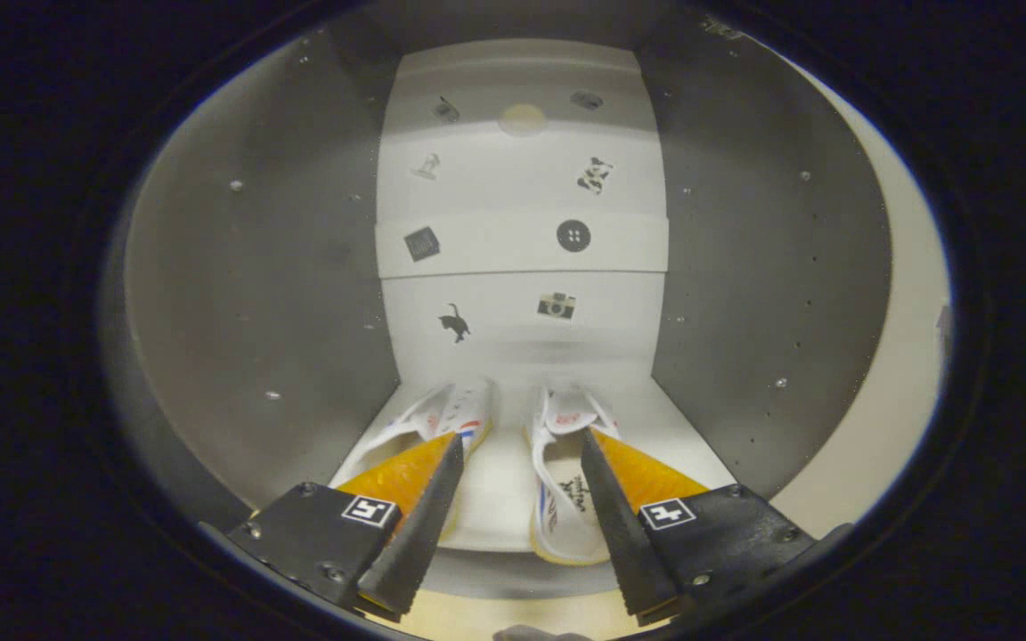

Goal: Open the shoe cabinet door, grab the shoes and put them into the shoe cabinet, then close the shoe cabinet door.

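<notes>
The placing step is judged to be done or nearly done, since both shoes are seen lying inside the shoe cabinet (pixel 264 294), on its pale bottom shelf (pixel 500 499). On the left, the grey side wall is seen, and just ahead of the left finger the left shoe (pixel 451 418) is set with its toe toward the back. The tool (pixel 520 454) is held spread, nothing being pinched between its fingers, and bare shelf is seen in the gap. The right shoe (pixel 566 499) lies just beside the right finger. Behind both, a white back panel (pixel 522 240) with small stickers is seen. Next, withdrawal of the tool and closing of the door are judged to be called for.
</notes>
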A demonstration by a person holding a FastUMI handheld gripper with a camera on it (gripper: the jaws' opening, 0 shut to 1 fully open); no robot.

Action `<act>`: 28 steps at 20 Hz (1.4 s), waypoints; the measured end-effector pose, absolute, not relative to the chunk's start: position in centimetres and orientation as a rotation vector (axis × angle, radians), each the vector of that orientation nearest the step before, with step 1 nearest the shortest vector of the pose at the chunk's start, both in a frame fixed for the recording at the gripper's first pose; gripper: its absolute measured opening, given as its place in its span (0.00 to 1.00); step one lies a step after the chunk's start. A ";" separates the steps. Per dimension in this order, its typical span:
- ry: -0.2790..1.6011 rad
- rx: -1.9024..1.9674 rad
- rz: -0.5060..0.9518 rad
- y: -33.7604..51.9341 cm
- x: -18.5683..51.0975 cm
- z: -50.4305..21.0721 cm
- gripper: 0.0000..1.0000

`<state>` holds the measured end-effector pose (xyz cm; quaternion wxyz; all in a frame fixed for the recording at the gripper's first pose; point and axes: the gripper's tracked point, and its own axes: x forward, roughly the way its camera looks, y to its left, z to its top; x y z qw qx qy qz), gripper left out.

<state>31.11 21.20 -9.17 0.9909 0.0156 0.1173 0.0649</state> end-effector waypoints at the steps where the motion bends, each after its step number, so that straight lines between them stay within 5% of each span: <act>1: 0.227 0.031 0.151 21.5 29.6 -8.7 0.85; 4: 0.181 -0.017 0.140 21.0 25.1 -7.1 0.98; 16: 0.040 -0.016 0.177 18.7 5.2 -2.5 0.99; 28: 0.050 0.019 0.034 7.7 -9.1 -2.6 0.99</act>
